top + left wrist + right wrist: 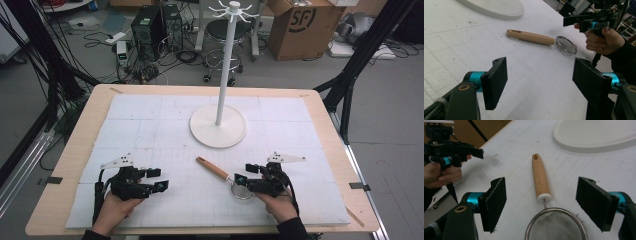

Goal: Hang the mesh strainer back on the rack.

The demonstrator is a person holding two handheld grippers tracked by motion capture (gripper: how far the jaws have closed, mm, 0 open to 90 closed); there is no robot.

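A small metal strainer (242, 190) with a wooden handle (212, 169) lies flat on the white mat, handle pointing toward the far left. My right gripper (244, 173) hovers over its mesh bowl, open. In the right gripper view the jaws of the right gripper (544, 195) stand wide on either side of the handle's near end (540, 177) and the mesh rim (556, 227), and the pads touch neither. My left gripper (159, 179) rests at the front left, open and empty, and points toward the strainer (566, 44); its jaws (540, 75) are far apart.
A white hook stand with a round base (218, 132) and a tall pole (225, 65) stands at the mat's middle back. The wooden table edge (75, 145) frames the mat. Boxes, cables and a stool lie on the floor beyond.
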